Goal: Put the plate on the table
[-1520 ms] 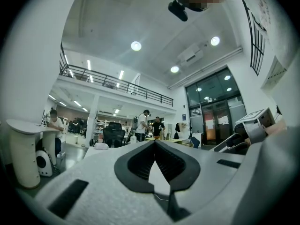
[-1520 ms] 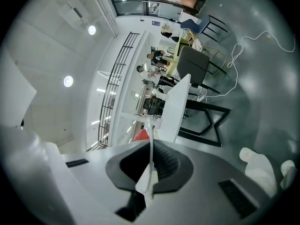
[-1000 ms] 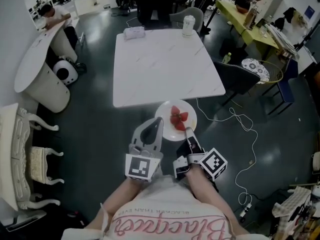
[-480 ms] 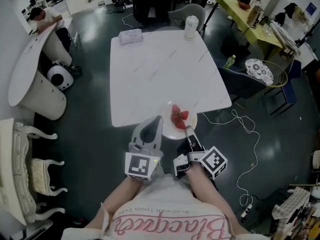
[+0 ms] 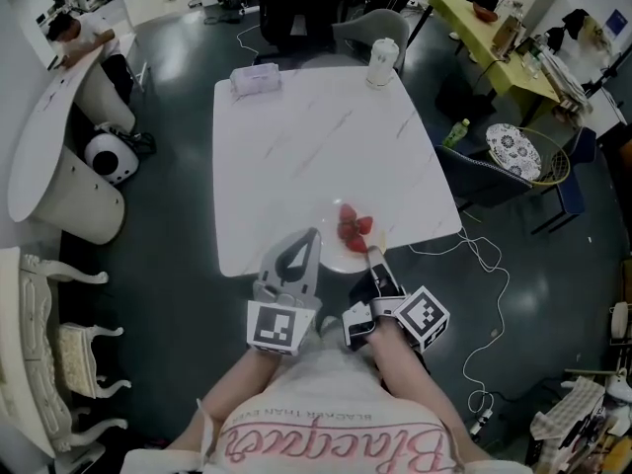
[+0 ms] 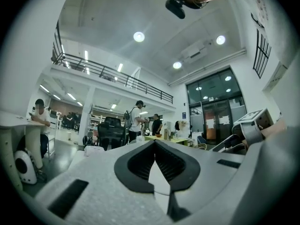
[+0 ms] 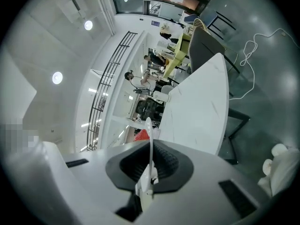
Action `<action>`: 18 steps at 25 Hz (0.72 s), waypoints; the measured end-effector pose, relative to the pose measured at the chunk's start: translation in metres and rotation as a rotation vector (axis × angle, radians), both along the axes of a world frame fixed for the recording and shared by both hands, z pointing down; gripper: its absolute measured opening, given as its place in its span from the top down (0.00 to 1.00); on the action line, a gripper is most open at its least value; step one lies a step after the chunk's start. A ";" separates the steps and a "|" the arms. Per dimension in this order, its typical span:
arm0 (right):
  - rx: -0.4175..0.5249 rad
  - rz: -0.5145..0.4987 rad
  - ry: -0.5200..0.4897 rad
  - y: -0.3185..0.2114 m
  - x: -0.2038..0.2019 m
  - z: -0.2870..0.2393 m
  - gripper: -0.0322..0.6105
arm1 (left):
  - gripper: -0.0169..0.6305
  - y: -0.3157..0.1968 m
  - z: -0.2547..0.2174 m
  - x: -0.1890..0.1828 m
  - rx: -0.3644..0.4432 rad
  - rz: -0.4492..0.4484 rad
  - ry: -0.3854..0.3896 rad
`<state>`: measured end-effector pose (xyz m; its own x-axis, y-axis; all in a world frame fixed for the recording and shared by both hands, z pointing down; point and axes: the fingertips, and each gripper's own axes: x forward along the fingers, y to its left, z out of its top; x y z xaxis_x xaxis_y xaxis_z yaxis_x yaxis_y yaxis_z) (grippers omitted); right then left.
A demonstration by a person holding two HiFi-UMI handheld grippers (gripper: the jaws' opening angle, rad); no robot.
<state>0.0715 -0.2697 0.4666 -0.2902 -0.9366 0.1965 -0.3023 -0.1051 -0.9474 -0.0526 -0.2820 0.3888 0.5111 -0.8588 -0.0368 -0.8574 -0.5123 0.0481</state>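
A white plate [image 5: 340,258] with red strawberries [image 5: 353,230] hangs over the near edge of the white marble table [image 5: 316,146]; I cannot tell whether it touches the top. My right gripper [image 5: 371,256] is shut on the plate's near rim. In the right gripper view the plate [image 7: 149,135] shows edge-on between the jaws of the right gripper [image 7: 150,150], with the strawberries [image 7: 141,135] behind and the table [image 7: 201,107] beyond. My left gripper [image 5: 309,237] is shut and holds nothing, just left of the plate. In the left gripper view the left gripper [image 6: 154,146] points up and away.
A tissue box [image 5: 254,79] and a white cup [image 5: 381,62] stand at the table's far edge. A chair [image 5: 370,30] is behind the table. A cable [image 5: 489,265] lies on the floor at right. A round white table [image 5: 59,146] stands at left.
The table has drawn nearer in the head view. The plate, earlier over the floor in front of the table, now hangs over its near edge. Both grippers stay shut.
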 end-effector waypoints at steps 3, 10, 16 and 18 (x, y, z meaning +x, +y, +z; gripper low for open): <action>0.008 -0.015 -0.003 -0.019 -0.002 -0.002 0.93 | 0.97 -0.018 0.002 -0.003 0.006 -0.009 0.010; 0.012 -0.032 0.000 -0.070 0.008 0.001 0.93 | 0.97 -0.062 0.007 -0.004 -0.020 -0.048 0.003; -0.006 -0.049 -0.002 -0.120 0.016 0.005 0.93 | 0.97 -0.111 0.012 0.001 -0.013 -0.073 -0.007; -0.008 -0.056 -0.012 -0.137 0.021 0.007 0.93 | 0.97 -0.126 0.016 0.004 -0.032 -0.076 -0.012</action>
